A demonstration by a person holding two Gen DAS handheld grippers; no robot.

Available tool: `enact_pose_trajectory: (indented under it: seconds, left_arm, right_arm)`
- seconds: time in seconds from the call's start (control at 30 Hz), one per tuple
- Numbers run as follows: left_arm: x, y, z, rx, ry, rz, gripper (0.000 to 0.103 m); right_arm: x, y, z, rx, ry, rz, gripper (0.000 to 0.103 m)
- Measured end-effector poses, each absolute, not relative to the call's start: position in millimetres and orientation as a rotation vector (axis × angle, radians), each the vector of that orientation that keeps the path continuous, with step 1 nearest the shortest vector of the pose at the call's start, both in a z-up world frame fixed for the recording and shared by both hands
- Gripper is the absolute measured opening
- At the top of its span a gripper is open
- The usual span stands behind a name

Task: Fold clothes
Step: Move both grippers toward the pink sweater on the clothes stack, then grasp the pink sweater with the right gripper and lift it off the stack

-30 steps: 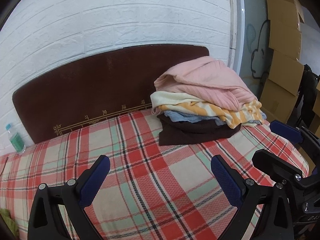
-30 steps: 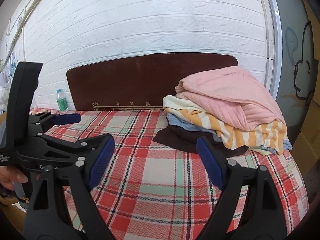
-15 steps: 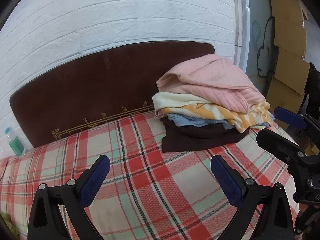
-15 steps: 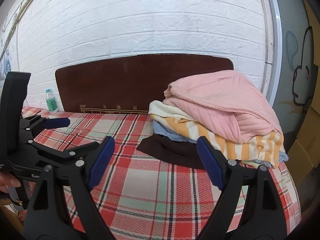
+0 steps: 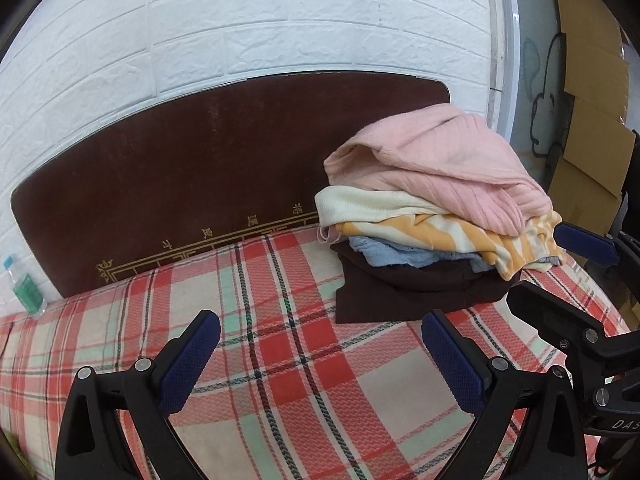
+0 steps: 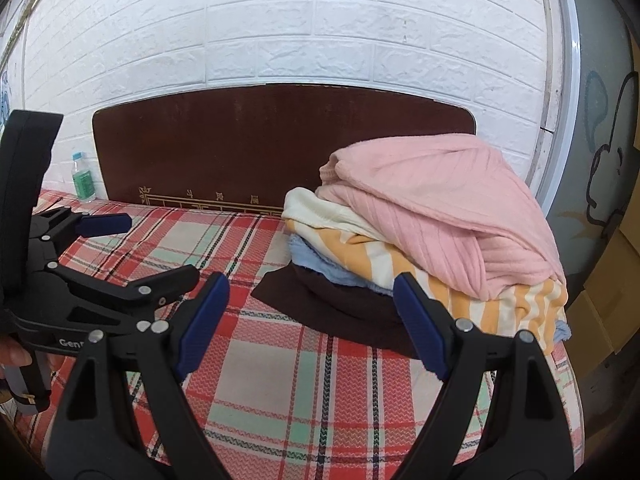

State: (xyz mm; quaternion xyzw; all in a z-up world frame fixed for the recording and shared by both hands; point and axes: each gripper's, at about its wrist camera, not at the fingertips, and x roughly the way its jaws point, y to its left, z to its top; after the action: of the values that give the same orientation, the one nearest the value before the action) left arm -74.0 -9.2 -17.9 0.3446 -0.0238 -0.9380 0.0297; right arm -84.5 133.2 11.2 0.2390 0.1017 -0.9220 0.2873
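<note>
The left gripper (image 5: 320,334) hangs above the plaid bedspread (image 5: 280,380) with its blue-padded jaws spread wide and nothing between them. The right gripper (image 6: 310,300) is likewise released, jaws wide apart and empty, just in front of the pile of clothes (image 6: 420,240). In the left wrist view the right gripper shows at the right of the pile; in the right wrist view the left gripper appears well to the left of the pile, a fingertip of the person's hand (image 6: 14,356) on its handle.

The pile of clothes sits on the bedspread against the right end of the dark brown headboard (image 5: 180,184). Bottom to top: a dark brown garment (image 5: 400,292) lying flat on the bedspread, a light blue garment (image 5: 384,250), an orange and cream striped garment (image 5: 460,236), and a bulky pink ribbed sweater (image 5: 436,168) on top, loosely heaped.

A small plastic bottle with a green label (image 5: 26,286) stands far left of the pile, beside the headboard's left end. A white brick-patterned wall (image 5: 280,20) rises behind the headboard, and cardboard boxes (image 5: 588,120) stand right of the pile.
</note>
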Motion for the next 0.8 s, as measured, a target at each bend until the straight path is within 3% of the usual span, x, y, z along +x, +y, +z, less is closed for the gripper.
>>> enact_pose_trajectory:
  seconds: [0.43, 0.6, 0.8]
  left_arm:
    - [-88, -16, -30, 1.053, -0.086, -2.869, 0.103]
    - [-104, -18, -32, 1.043, -0.097, -2.858, 0.103]
    - [-117, -25, -36, 1.043, -0.08, -2.847, 0.103]
  right_arm:
    - [-102, 132, 8, 0.619, 0.317, -2.467, 0.085]
    - [-147, 131, 5, 0.607, 0.412, -2.533, 0.085]
    - [-220, 127, -2, 0.679, 0.397, -2.555, 0.085]
